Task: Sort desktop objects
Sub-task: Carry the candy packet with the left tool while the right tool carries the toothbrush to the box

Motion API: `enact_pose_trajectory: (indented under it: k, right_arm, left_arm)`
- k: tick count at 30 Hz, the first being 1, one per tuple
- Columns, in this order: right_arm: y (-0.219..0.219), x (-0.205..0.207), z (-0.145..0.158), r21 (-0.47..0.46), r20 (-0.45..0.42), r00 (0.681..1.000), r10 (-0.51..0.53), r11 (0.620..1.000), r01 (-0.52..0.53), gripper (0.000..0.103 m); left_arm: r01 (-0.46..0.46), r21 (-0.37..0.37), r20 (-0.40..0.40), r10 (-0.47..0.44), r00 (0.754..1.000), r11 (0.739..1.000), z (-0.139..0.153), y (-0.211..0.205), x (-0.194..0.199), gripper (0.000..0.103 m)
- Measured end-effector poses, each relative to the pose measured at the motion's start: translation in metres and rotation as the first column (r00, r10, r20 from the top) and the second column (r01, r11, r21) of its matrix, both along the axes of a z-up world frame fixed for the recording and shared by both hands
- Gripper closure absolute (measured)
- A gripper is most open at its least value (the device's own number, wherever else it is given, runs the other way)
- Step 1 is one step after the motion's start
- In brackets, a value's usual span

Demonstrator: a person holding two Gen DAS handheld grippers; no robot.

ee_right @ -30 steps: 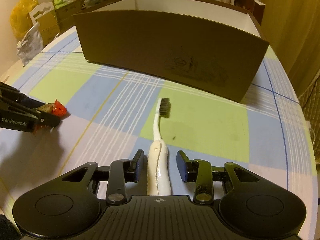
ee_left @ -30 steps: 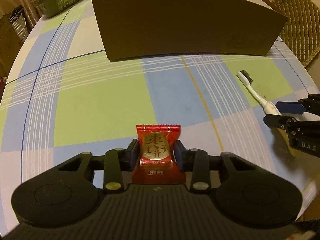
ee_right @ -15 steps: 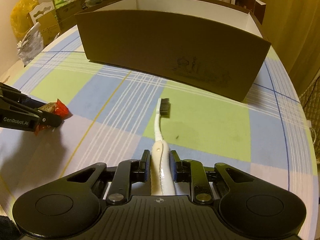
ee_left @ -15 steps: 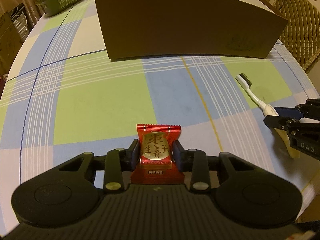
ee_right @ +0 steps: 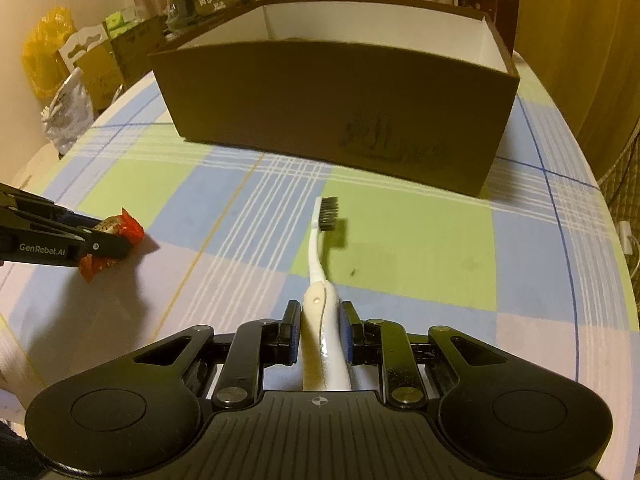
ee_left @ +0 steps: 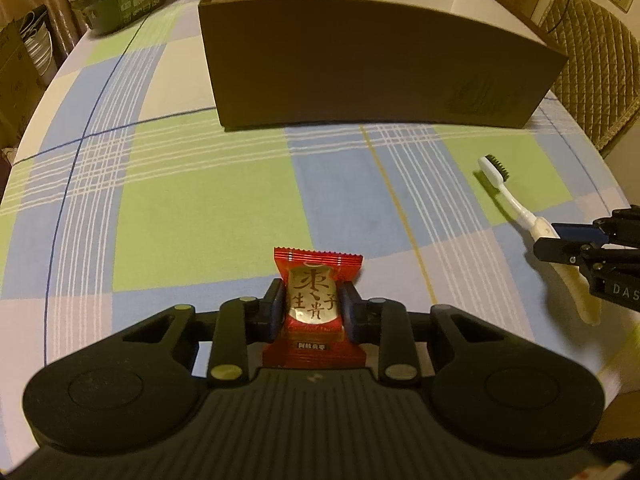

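The left tool is held low and level over the bench, fingers pointing toward the brown box ahead of it. Its pads are closed tight on a red candy packet with gold lettering, which stands upright between them, its serrated top edge just past the fingertips. The right tool sits at about the same height, also aimed at the box, and clamps the thick cream handle of a white toothbrush. The brush runs straight forward from the pads, its dark bristles facing right and its head casting a shadow on the cloth beneath.

From the left wrist view the right tool shows side-on at the far right, with the toothbrush slanting out ahead of it and the handle's tail sticking out behind. From the right wrist view the left tool comes in from the left edge with the packet pinched in it, crumpled ends showing either side. Only the right view looks down into the box, showing its white inner walls.

The bench is round, covered with a plaid cloth of green, blue and pale squares. A quilted chair stands beyond the box on the right in the left wrist view. On the far side are stacked cartons, a yellow bag and curtains.
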State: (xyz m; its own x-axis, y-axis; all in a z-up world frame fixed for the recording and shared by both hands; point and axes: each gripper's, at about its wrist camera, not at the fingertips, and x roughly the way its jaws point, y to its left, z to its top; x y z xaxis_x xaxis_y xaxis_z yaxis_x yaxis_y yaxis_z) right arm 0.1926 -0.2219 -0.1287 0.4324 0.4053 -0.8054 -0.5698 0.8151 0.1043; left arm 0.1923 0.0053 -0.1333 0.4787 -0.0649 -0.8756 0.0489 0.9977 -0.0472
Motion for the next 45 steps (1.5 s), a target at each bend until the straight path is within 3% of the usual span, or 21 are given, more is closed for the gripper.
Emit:
enact_pose_trajectory:
  k: [32,45]
  right_arm:
    - [0.006,0.023,0.058,0.101,0.089,0.996,0.028,0.994,-0.037,0.086]
    - [0.007,0.045,0.088,0.129,0.161,0.986,0.032,0.990,-0.053,0.086]
  left_arm:
    - [0.073,-0.032,0.163,-0.067,0.984,0.997,0.062,-0.015,0.033,0.079]
    - [0.118,-0.027,0.254,-0.107,0.961,0.993,0.091,-0.028,0.062,0.079]
